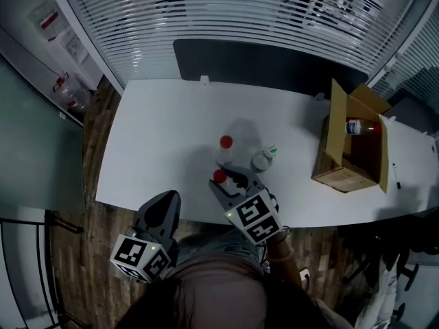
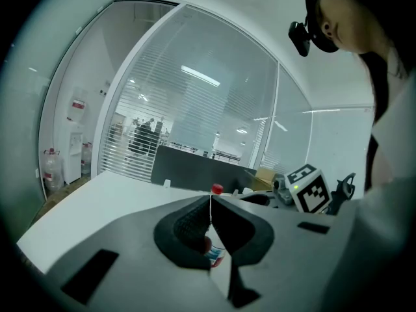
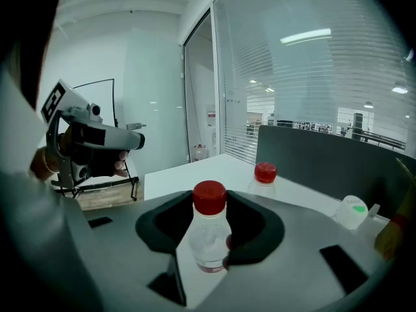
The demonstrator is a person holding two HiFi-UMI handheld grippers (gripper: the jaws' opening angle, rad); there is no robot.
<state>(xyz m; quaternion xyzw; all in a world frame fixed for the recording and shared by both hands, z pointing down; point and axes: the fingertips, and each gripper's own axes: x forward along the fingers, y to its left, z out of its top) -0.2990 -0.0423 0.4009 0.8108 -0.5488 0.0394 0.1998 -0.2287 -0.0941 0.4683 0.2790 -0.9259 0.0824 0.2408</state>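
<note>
Bottle (image 3: 209, 229): small and clear, with a smooth round plastic wall, a bright red ribbed screw cap and a touch of red at the foot; upright at the near edge of the table, lower middle of the head view.
Right gripper (image 3: 200, 259): closed in on the bottle, dark curved pads against both sides of its wall, red cap standing above the jaws; grey matt shell, with the black-and-white marker cube behind.
Left gripper (image 2: 210, 229): jaws together, only a hairline slit between the ribbed black pads, nothing held; lower left of the head view, off the table and over the wooden floor.
Second bottle (image 1: 225, 146): same clear body and red cap, upright, just beyond the gripped one and apart from it.
White bottle (image 1: 263, 159): opaque and squat, green at its top, just right of the two red caps; upright or tipped, cannot tell.
Table (image 1: 164, 136): white, flat, smooth, rectangular.
Cardboard box (image 1: 336, 142): brown, flaps open, right side of the frame near the table's edge; labelled bottle (image 1: 357, 127) lying inside.
Backdrop: white slatted blinds (image 1: 240, 12) across the top of the frame, dark panel (image 1: 260, 60) along the table's far edge.
</note>
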